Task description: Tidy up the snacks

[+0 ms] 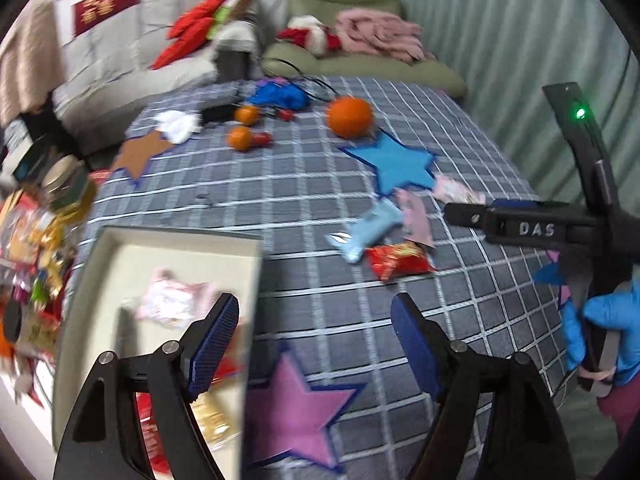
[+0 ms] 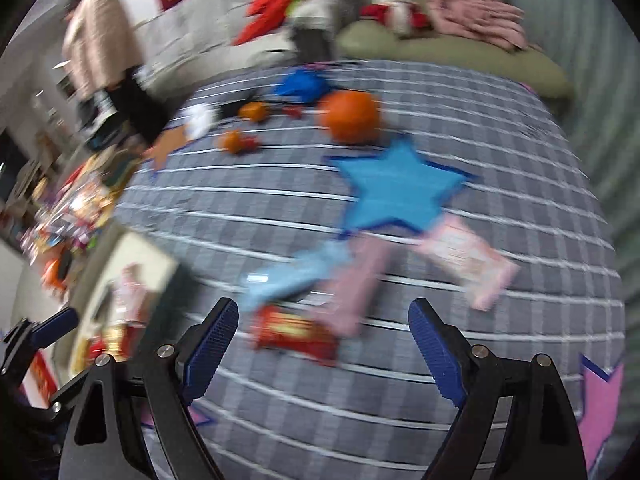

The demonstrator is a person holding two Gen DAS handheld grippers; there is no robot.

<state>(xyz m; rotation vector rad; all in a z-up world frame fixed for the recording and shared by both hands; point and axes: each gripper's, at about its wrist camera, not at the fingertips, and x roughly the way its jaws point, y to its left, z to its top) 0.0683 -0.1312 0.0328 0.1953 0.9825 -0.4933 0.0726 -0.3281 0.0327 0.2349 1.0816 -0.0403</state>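
My left gripper [image 1: 316, 340] hangs with jaws apart and empty at the near left of the checked table [image 1: 304, 184], over the edge of the cardboard tray [image 1: 240, 240] holding a pink snack packet [image 1: 172, 300]. My right gripper [image 2: 322, 340], jaws likewise apart and empty, hovers above a red snack packet [image 2: 294, 332]; blue [image 2: 296, 276] and pink wrappers [image 2: 468, 256] lie just beyond, near a blue star [image 2: 396, 192].

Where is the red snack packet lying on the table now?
The red snack packet lies on the checked tablecloth, right of the shallow box, touching the light blue packet. In the right wrist view it sits just ahead of the open right gripper.
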